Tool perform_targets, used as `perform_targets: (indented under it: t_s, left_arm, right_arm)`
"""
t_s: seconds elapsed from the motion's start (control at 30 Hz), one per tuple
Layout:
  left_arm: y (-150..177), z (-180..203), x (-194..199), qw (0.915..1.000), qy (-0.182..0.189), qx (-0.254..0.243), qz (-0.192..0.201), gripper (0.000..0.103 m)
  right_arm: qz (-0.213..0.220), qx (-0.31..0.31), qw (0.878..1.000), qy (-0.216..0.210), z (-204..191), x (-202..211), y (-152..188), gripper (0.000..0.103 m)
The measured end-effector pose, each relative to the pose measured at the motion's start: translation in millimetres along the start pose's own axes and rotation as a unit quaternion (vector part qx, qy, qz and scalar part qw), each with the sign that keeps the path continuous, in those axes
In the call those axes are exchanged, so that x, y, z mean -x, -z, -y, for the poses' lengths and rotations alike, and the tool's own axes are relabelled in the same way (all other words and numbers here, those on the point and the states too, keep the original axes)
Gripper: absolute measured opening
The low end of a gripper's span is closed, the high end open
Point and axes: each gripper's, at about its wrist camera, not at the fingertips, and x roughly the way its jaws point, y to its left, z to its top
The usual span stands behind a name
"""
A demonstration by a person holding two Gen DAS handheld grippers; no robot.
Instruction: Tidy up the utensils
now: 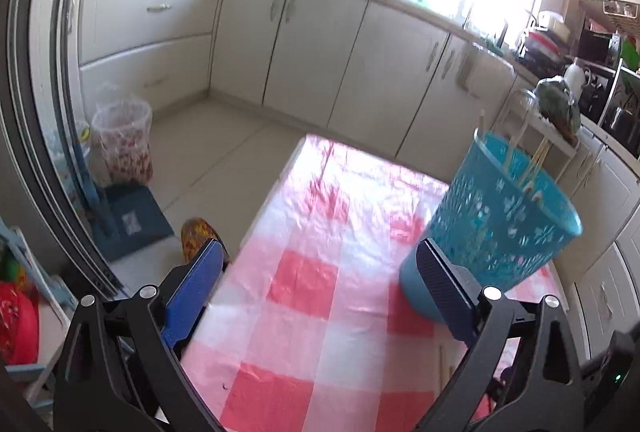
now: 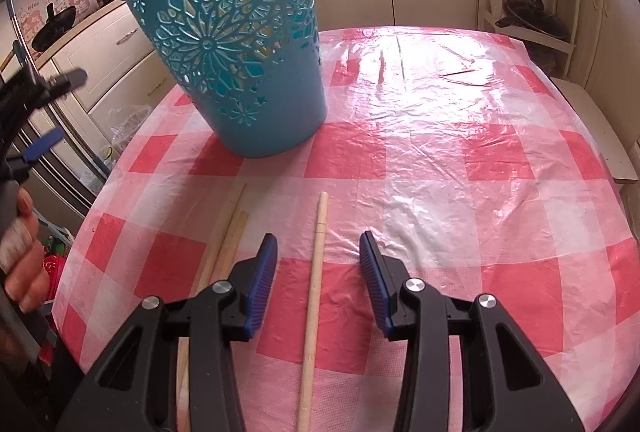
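Note:
A teal cut-out basket point(image 2: 248, 44) stands on the red-checked table; in the left wrist view point(image 1: 496, 220) several chopsticks point(image 1: 532, 164) stand inside it. A wooden chopstick point(image 2: 314, 296) lies on the cloth between the jaws of my open right gripper point(image 2: 318, 252), which hovers over it. Two more chopsticks point(image 2: 226, 244) lie just left of it. My left gripper point(image 1: 320, 260) is open and empty above the table's left edge, its right finger near the basket's base; it also shows at the left of the right wrist view point(image 2: 60, 108).
The checked tablecloth point(image 2: 460, 160) covers the table. White kitchen cabinets point(image 1: 312, 48) run behind. A lined bin point(image 1: 124, 144) and a blue dustpan point(image 1: 132, 224) sit on the floor at left. A white shelf rack point(image 2: 528, 4) stands at the far right.

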Motion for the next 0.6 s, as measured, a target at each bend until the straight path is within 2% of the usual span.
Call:
perform_targets:
  t_s: [0.1,0.27,0.3,0.4,0.5,0.6]
  left_arm:
    - [14.3,6.1,-19.0,0.9992,0.009,-0.023,-0.033,0.093]
    - [32.6,14.2,-37.6,0.9969,0.011,-0.047,-0.062,0.093]
    - [34.0,14.1,-40.1,0.9964,0.014,-0.043,-0.072,0.093]
    - [31.7,6.1,-38.4,0.9974,0.023,-0.022,-0.064,0.093]
    - [32.2,-0.3,-43.6,0.9968,0.030,-0.006,-0.073,0.093]
    - [32.4,-0.3,-46.4,0.9962,0.036,-0.005,-0.079,0.093]
  right_arm:
    - [-0.001,0.027,0.999,0.036,-6.8,-0.9,1.8,0.027]
    - [0.006,0.087,0.992,0.089,-23.3,-0.5,8.8,0.024]
    - [0.006,0.092,0.992,0.089,-24.6,-0.7,9.3,0.018]
    - [0.003,0.074,0.994,0.074,-20.9,-0.2,9.0,0.006]
    - [-0.003,0.014,0.999,0.033,-3.9,2.2,5.7,0.006]
    - [-0.004,-0.059,0.998,-0.024,18.7,8.4,4.0,0.006]
